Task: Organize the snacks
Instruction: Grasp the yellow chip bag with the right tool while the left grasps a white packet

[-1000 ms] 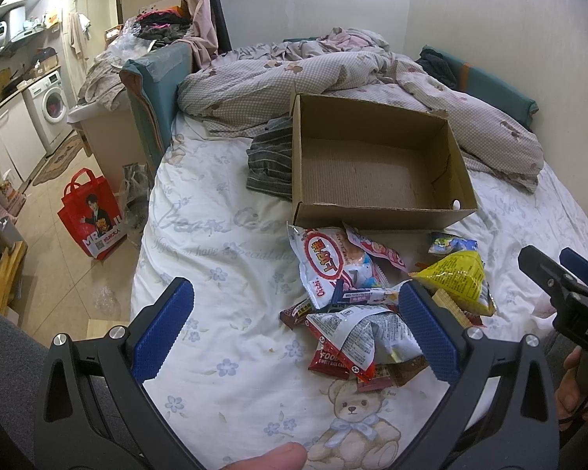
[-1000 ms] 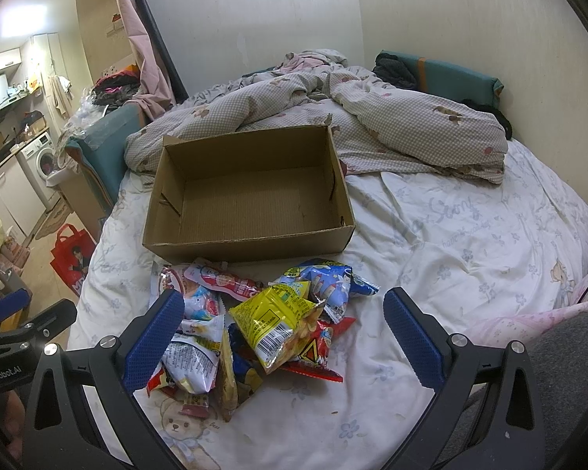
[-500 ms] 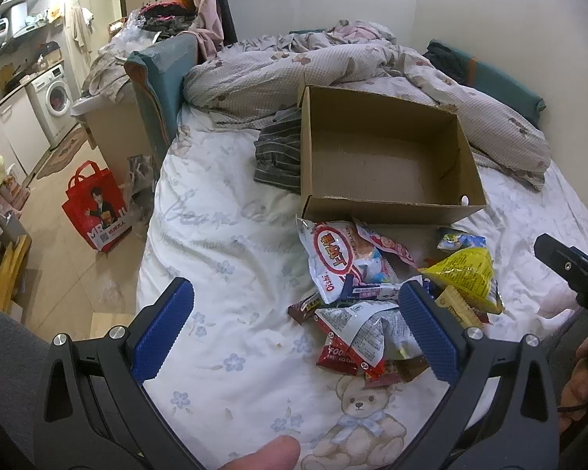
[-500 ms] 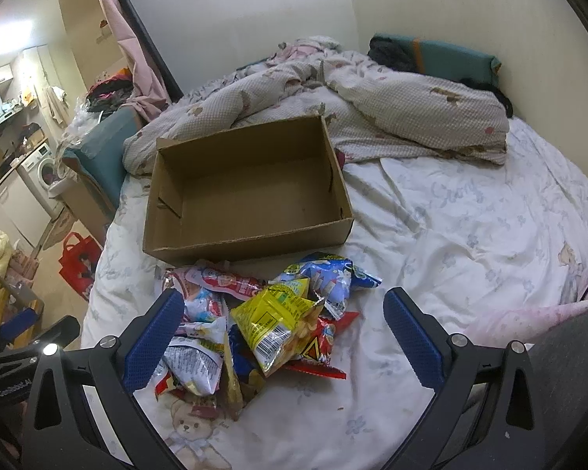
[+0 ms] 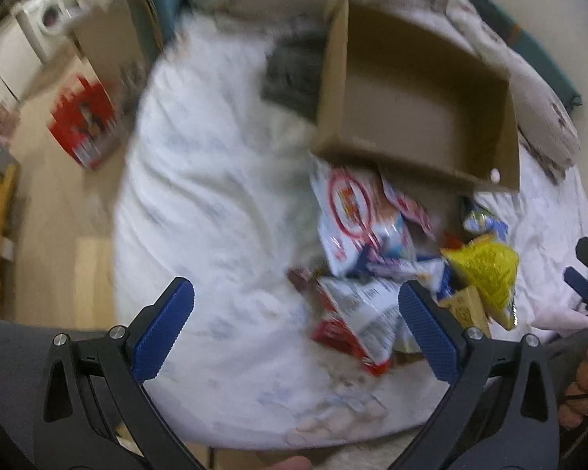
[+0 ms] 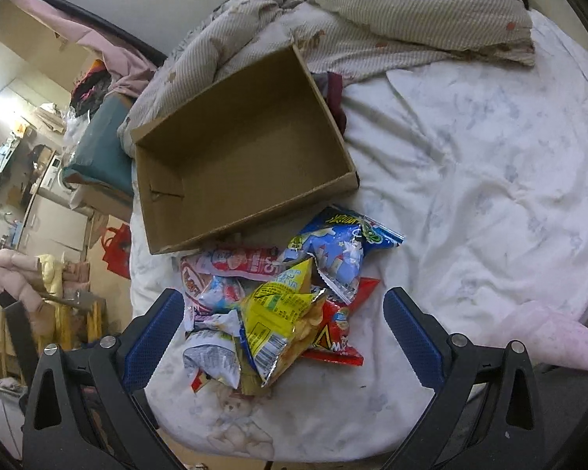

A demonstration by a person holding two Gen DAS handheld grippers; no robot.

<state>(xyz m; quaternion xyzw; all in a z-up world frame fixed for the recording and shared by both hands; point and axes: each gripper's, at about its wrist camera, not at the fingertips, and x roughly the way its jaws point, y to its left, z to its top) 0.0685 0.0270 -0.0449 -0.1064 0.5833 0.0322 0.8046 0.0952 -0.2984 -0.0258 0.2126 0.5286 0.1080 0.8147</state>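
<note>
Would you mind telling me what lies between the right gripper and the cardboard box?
The pile of snack bags lies between the right gripper and the cardboard box, the yellow bag nearest the fingers; the right wrist view shows it.

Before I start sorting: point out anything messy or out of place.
The snack packets lie jumbled in a heap on the bedsheet, overlapping; none sits in the cardboard box, which is empty.
</note>
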